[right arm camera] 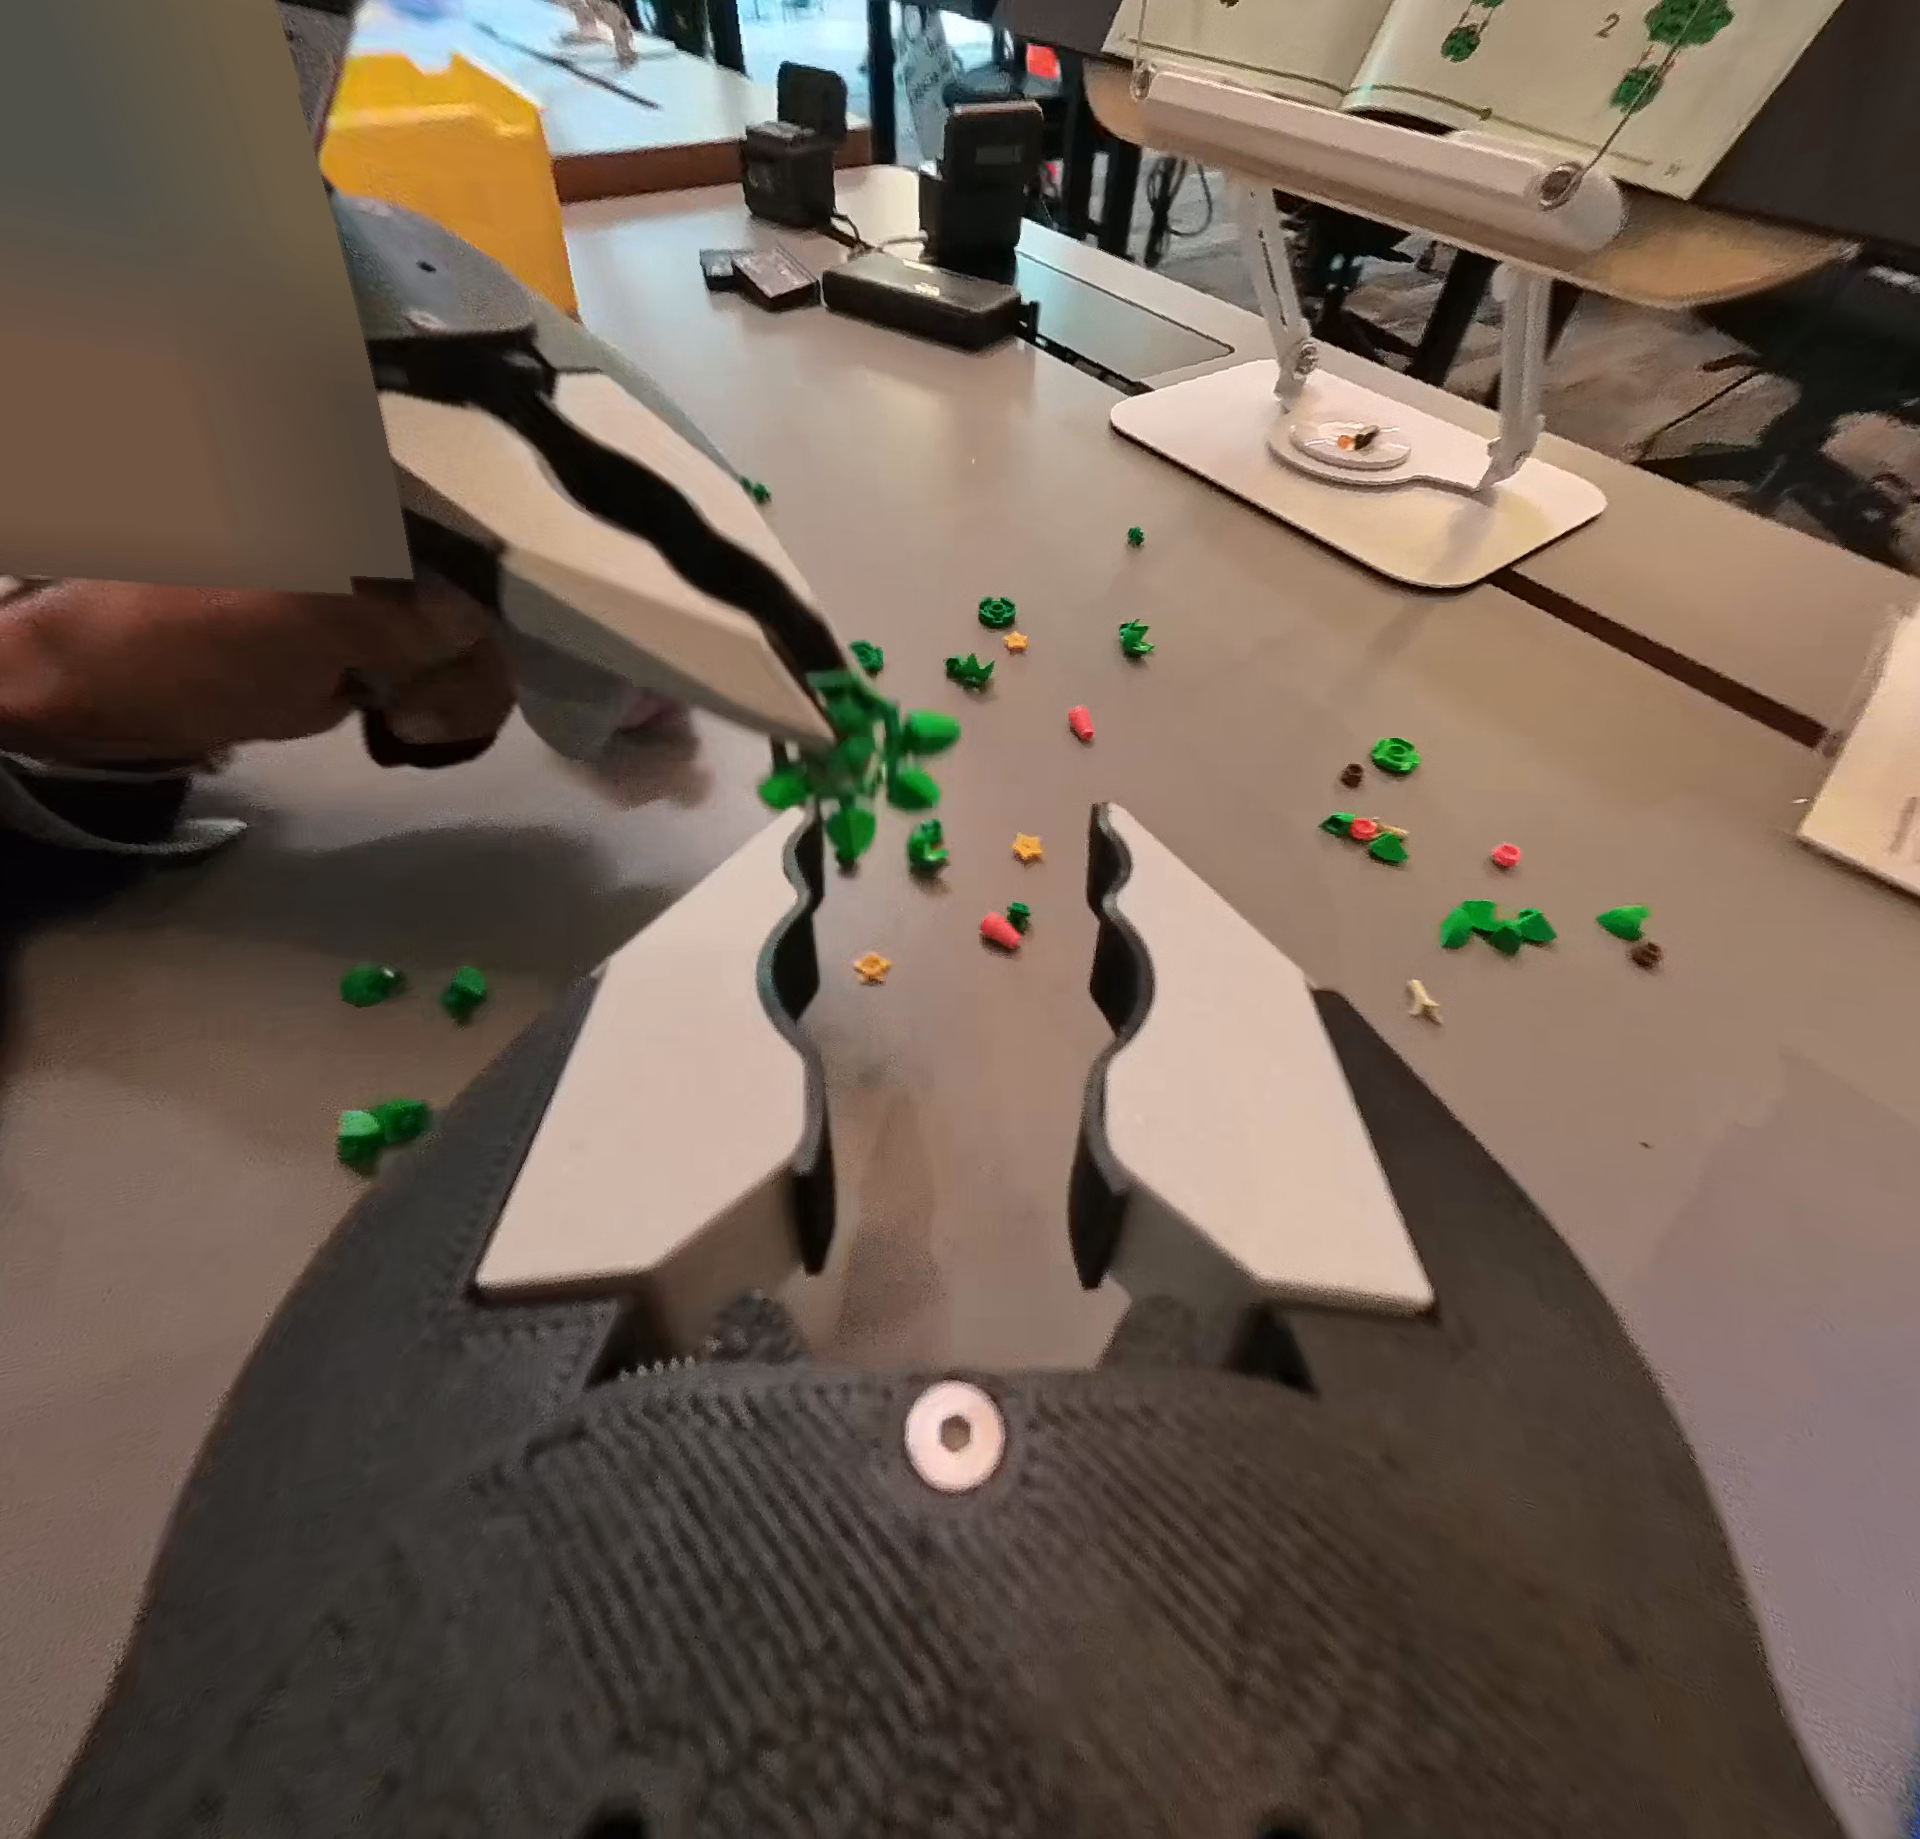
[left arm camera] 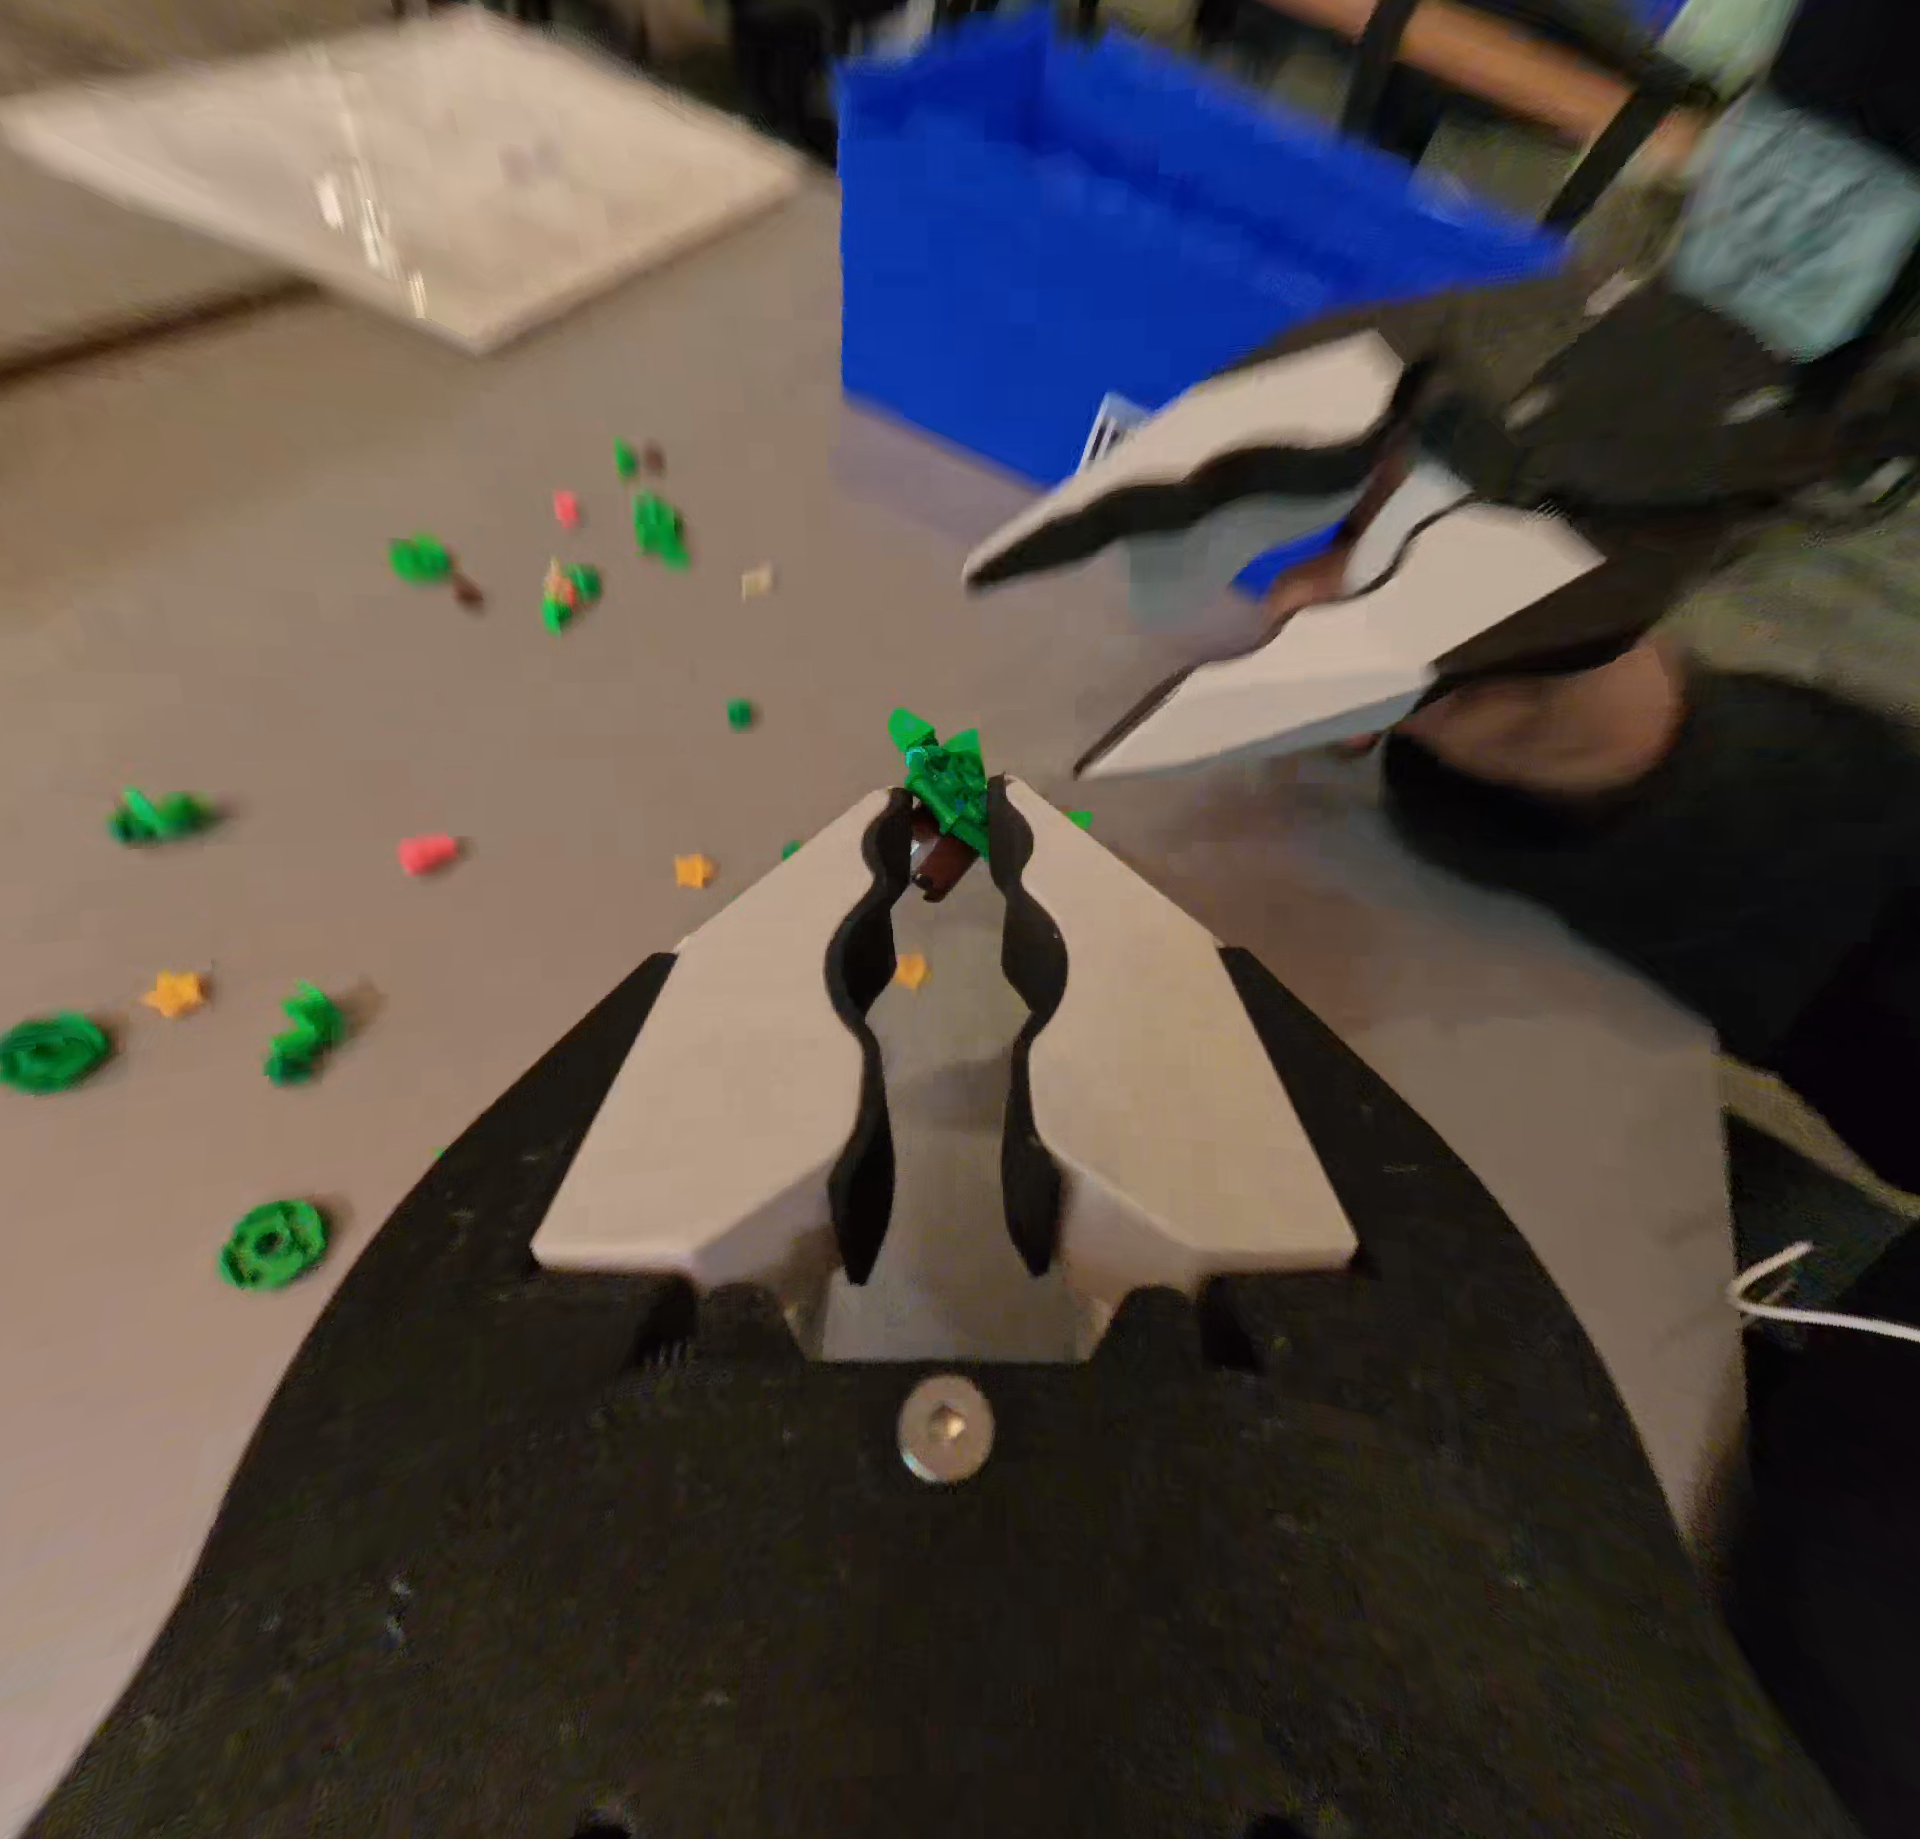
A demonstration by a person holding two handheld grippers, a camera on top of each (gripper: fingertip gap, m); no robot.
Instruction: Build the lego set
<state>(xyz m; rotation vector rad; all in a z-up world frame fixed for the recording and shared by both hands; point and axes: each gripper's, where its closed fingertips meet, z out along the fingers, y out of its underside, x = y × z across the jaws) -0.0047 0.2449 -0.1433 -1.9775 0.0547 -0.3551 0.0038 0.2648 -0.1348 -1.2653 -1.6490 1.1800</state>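
**Leafy cluster held for the next piece**

Left tool point(left arm camera: 943, 802) pinched on green leafy cluster point(left arm camera: 940, 787), lifted above worktop point(right arm camera: 1299, 709). Right tool point(right arm camera: 951, 833) gaping wide, empty, just beside. Next, probably: picking a loose piece point(right arm camera: 997, 929), then careful alignment.

An open instruction booklet point(right arm camera: 1507, 33) on a white stand point(right arm camera: 1371, 470) carries printed step numbers beside green diagrams.

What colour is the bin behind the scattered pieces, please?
Blue bin, clearest in the left wrist view.
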